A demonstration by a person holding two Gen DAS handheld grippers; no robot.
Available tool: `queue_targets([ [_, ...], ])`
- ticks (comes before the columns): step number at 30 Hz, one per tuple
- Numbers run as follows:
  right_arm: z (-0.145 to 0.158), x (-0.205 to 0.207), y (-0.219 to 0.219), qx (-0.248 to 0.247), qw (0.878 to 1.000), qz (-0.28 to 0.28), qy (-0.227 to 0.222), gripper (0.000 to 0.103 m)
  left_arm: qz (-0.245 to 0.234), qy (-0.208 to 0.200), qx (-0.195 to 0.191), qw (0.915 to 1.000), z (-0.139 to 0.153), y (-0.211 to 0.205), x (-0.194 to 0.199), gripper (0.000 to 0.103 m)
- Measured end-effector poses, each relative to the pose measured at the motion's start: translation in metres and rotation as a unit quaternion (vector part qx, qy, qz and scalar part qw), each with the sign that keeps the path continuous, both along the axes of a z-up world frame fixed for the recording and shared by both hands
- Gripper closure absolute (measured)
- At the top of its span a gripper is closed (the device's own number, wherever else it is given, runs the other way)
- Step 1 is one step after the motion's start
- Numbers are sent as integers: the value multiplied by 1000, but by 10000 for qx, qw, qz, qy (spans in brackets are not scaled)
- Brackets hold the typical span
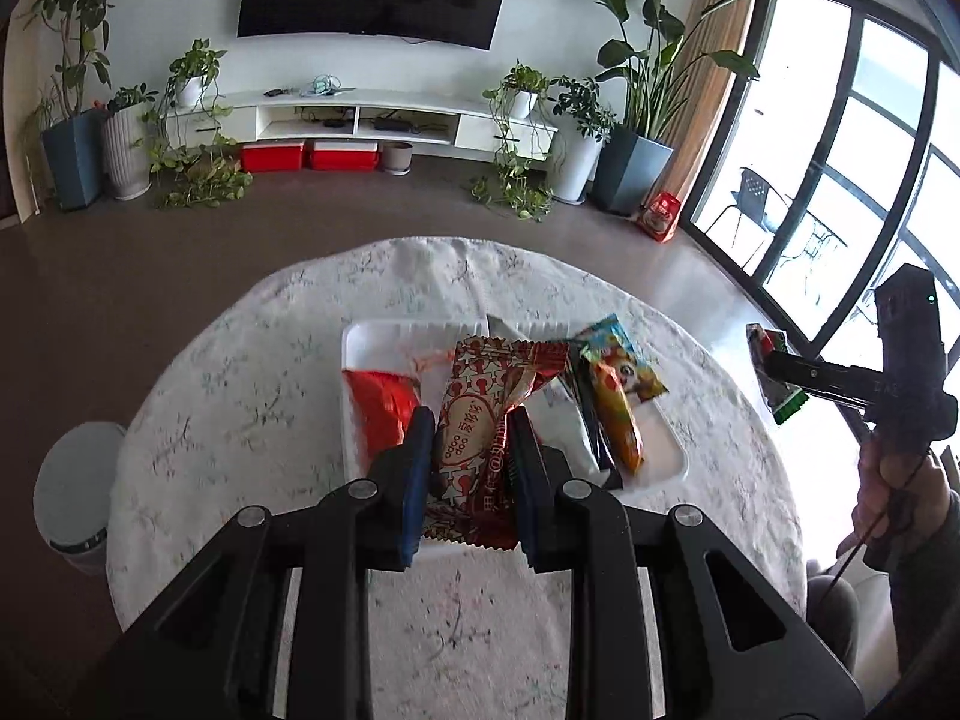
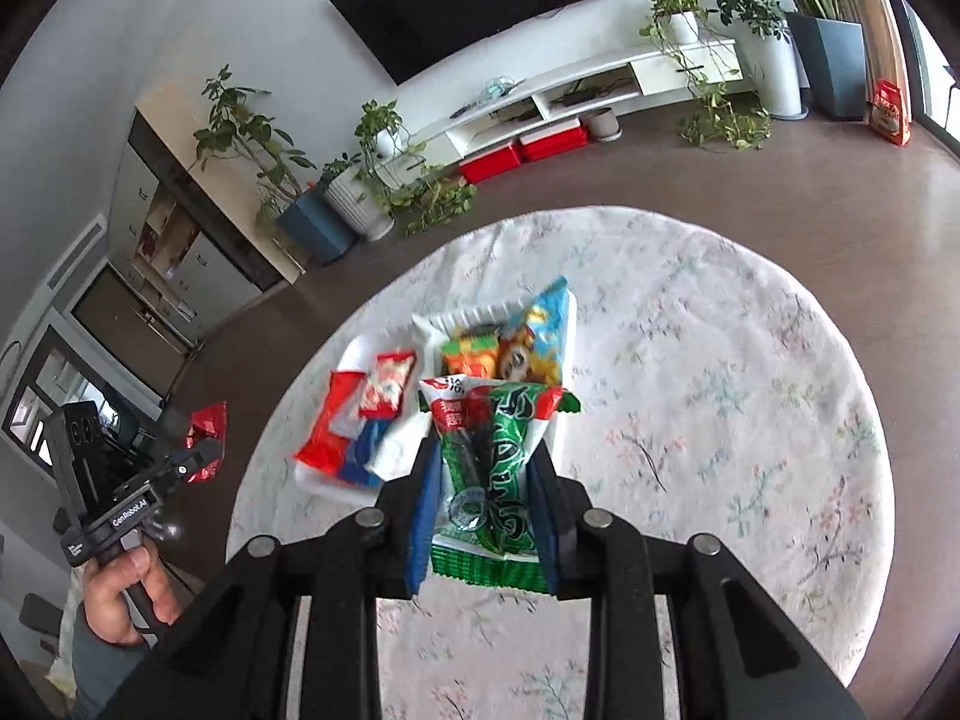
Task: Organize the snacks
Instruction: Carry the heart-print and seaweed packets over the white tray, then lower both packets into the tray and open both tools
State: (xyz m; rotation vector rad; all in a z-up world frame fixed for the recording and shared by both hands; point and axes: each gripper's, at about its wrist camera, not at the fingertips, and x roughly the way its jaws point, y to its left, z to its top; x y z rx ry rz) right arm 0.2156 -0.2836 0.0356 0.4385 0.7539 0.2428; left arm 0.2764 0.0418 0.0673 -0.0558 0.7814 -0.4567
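My left gripper (image 1: 471, 438) is shut on a red-and-white patterned snack packet (image 1: 474, 384) and holds it up above the white tray (image 1: 384, 330). In the tray lie an orange-red packet (image 1: 381, 408), a white one (image 1: 564, 426) and a cartoon-printed one (image 1: 618, 372). My right gripper (image 2: 486, 450) is shut on a green snack packet (image 2: 504, 480) with a red-and-white top, lifted over the tray (image 2: 480, 310). The left wrist view has the right gripper (image 1: 774, 366) off the table's right side. The right wrist view has the left gripper (image 2: 204, 456) at the far left with its red packet (image 2: 207, 420).
The tray sits on a round table under a floral cloth (image 1: 240, 396), with bare cloth all around it. A grey bin (image 1: 72, 492) stands on the floor to the left. Brown floor, potted plants (image 1: 636, 120) and a white TV cabinet (image 1: 360, 120) lie beyond.
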Motion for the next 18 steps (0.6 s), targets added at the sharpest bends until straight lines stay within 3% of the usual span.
queue_targets([
  [4,23,33,25,52,9996,211,-202,73,-98,45,-77,9999,8,-15,43,81],
  [8,24,80,58,-82,9988,472,-46,73,-92,221,116,9996,-10,-34,84,81],
  [12,2,117,83,-296,9972,573,379,73,-55,399,213,9990,-39,-43,112,81],
  [18,-35,134,91,-466,9948,443,791,72,-206,626,463,9968,-84,-61,126,81],
])
